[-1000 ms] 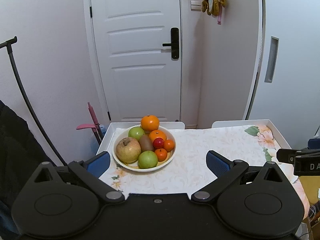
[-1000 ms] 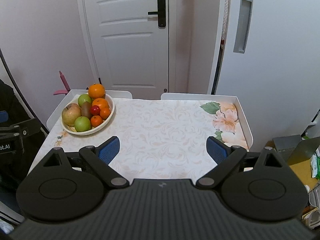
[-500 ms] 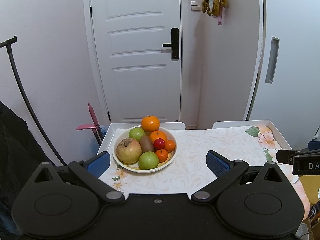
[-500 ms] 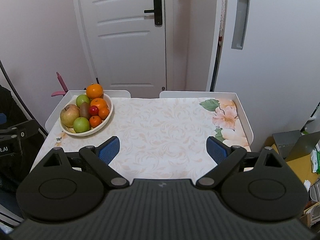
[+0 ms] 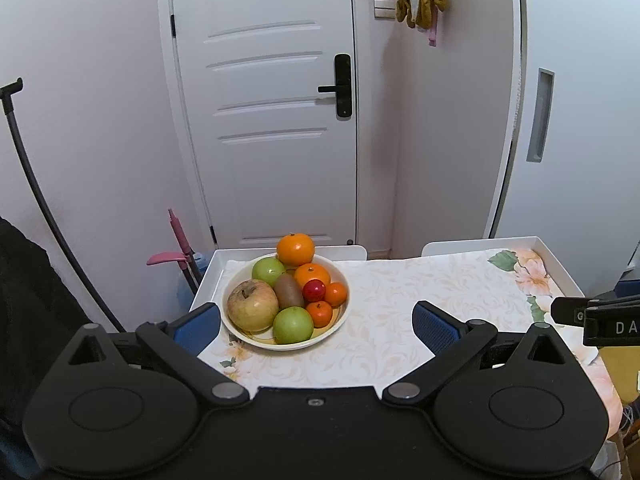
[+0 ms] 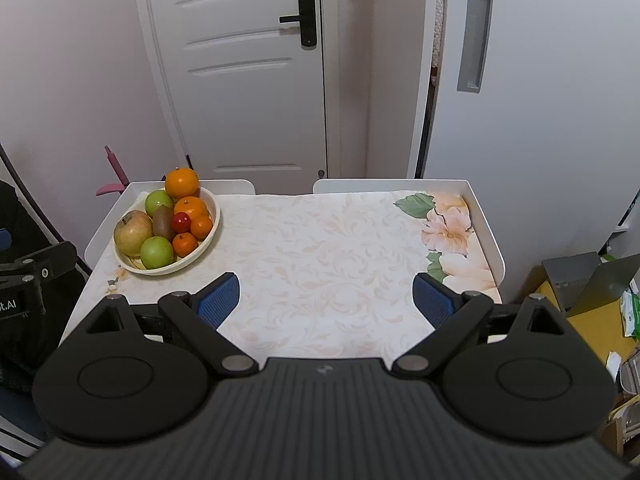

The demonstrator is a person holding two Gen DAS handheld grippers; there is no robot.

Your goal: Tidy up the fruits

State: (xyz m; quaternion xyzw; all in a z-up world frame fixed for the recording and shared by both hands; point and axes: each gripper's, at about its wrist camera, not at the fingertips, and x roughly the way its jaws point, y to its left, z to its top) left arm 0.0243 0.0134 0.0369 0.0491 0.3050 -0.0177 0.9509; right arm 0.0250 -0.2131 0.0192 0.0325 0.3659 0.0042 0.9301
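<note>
The fruit bowl point(image 5: 285, 342) sits at the table's point(image 6: 320, 248) far left corner — full. Left gripper point(image 5: 316, 322) and right gripper point(image 6: 326, 300) both spread wide, holding nothing.

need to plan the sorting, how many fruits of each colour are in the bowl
orange: 4, largest at the back
green: 2, one in front
yellow-red apple: 1
brown kiwi: 1
small red fruit: 1
total: 9 in the bowl
</note>
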